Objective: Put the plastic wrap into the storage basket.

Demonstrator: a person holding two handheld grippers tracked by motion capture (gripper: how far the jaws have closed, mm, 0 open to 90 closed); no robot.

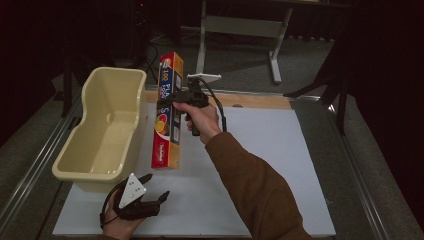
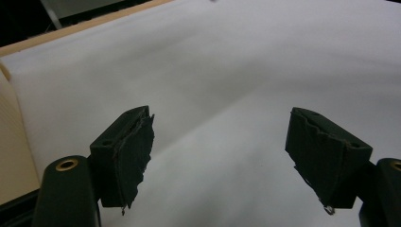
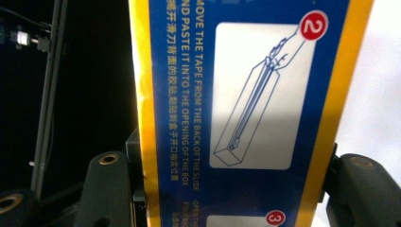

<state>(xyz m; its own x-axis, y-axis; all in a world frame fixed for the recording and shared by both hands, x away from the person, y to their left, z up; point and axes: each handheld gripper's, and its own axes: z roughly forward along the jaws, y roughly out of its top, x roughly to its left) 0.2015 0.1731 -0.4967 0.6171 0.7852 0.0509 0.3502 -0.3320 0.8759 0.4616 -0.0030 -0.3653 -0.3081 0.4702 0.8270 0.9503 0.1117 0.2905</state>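
Observation:
A long blue and orange box of plastic wrap [image 1: 168,112] hangs upright above the white mat, just right of the cream tub [image 1: 102,125]. My right gripper [image 1: 170,102] is shut on its upper half, and the right hand comes in from the right. In the right gripper view the box's blue side [image 3: 246,118] with printed instructions stands between the two jaws. Near the mat's front left corner my left gripper [image 1: 150,192] rests low with its jaws wide apart. The left gripper view shows both torn black pads [image 2: 135,151] with bare white mat between them.
The white mat [image 1: 270,150] covers most of the table, with a wooden strip along its far edge [image 1: 260,101]. The tub stands on the mat's left side, empty inside. A grey table frame [image 1: 240,30] stands on the floor behind.

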